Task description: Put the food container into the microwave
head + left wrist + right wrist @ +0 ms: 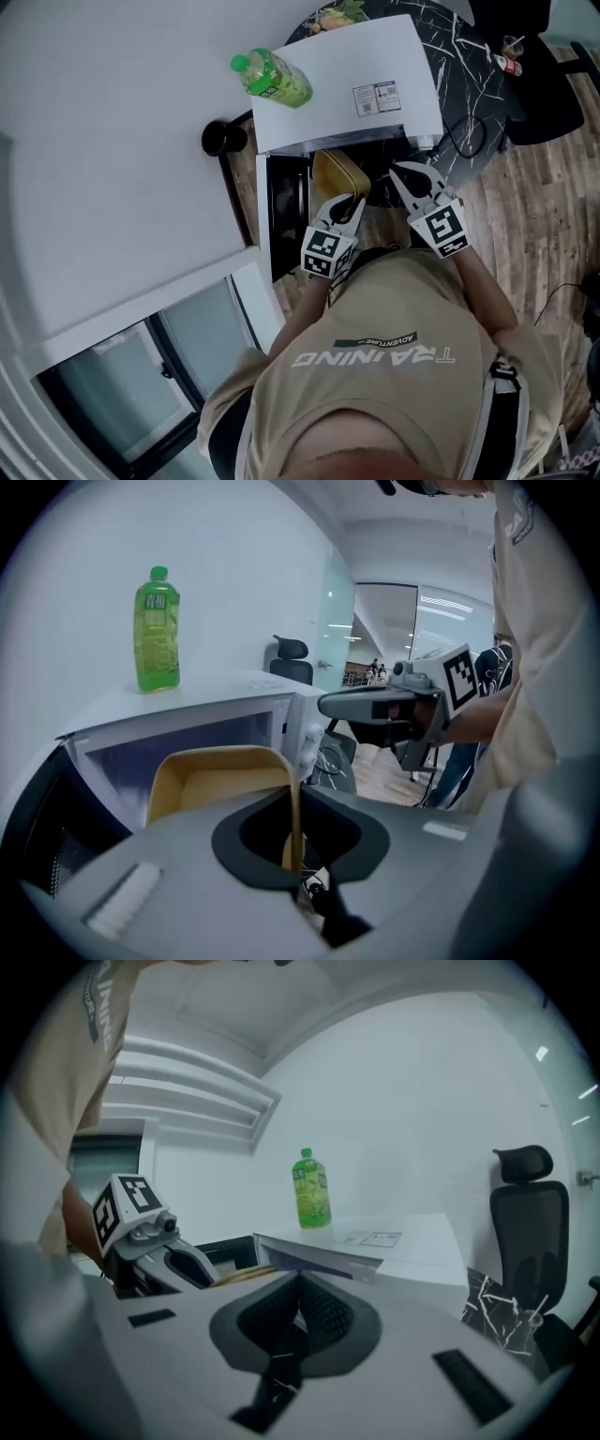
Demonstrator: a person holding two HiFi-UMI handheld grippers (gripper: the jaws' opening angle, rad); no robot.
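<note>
A yellow food container [336, 173] hangs in front of the white microwave's [347, 75] open cavity. My left gripper [350, 204] is shut on the container's right wall, seen edge-on between the jaws in the left gripper view [293, 827], with the container's hollow [220, 780] to the left. My right gripper [403, 176] is beside it on the right, shut with nothing between its jaws [298, 1283]. From there only a sliver of the container's rim [239, 1277] shows behind the left gripper [150, 1241].
The microwave door [286, 211] stands swung open on the left. A green bottle [272, 77] lies on top of the microwave. A black cup [223, 138] sits by the white wall. An office chair [530, 1213] and a dark marble table [469, 56] are to the right.
</note>
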